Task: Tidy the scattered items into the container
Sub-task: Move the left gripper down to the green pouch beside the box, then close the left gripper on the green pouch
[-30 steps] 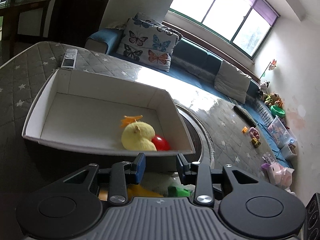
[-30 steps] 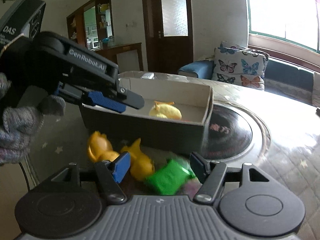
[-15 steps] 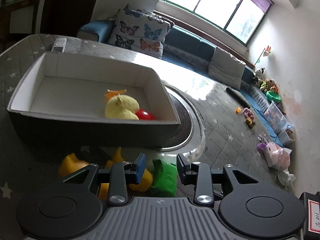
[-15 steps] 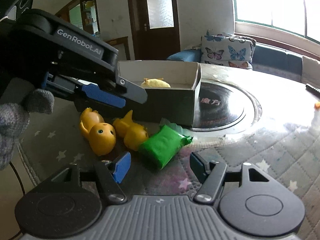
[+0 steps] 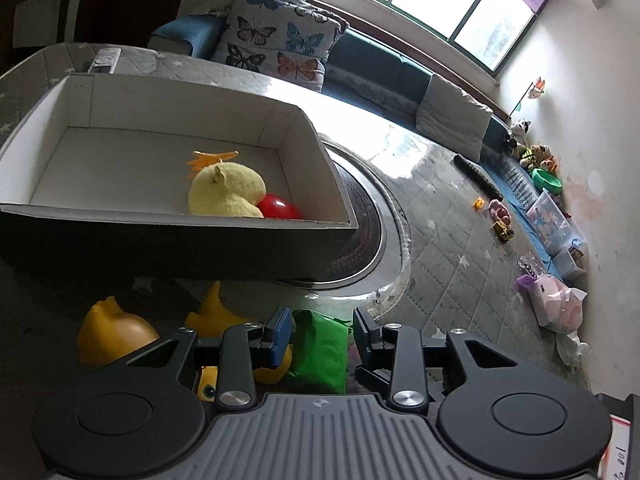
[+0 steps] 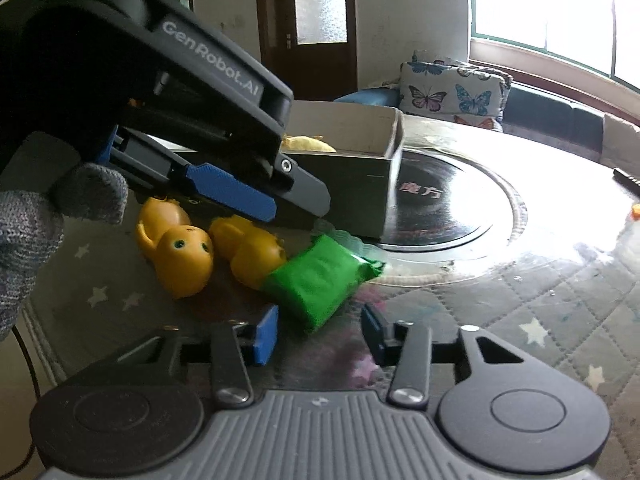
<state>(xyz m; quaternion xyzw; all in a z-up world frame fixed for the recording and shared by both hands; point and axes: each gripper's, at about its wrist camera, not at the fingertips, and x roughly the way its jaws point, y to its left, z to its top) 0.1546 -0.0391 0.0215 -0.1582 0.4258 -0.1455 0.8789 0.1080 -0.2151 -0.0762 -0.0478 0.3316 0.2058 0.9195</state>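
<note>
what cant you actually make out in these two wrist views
- Red ball, left wrist view: partly hidden behind the plush chick and the box wall.
- Plush chick, right wrist view: only its top clears the box rim.
- Yellow ducks, left wrist view: partly covered by the left gripper.
- Green packet, right wrist view: blurred; no label readable.

The box (image 5: 316, 236) is white inside and dark grey outside, holding a pale yellow plush (image 5: 226, 196) with an orange crest beside a red ball (image 5: 278, 210). In front lie 2 orange-yellow rubber ducks (image 6: 182, 252) (image 6: 252, 250) and a bright green packet (image 6: 320, 280) on a grey quilted cover (image 6: 540, 320) dotted with white stars. Both grippers (image 5: 322, 328) (image 6: 318, 334) are black with blue pads, and the cushion (image 5: 276, 40) shows blue, orange and black butterflies on white.
</note>
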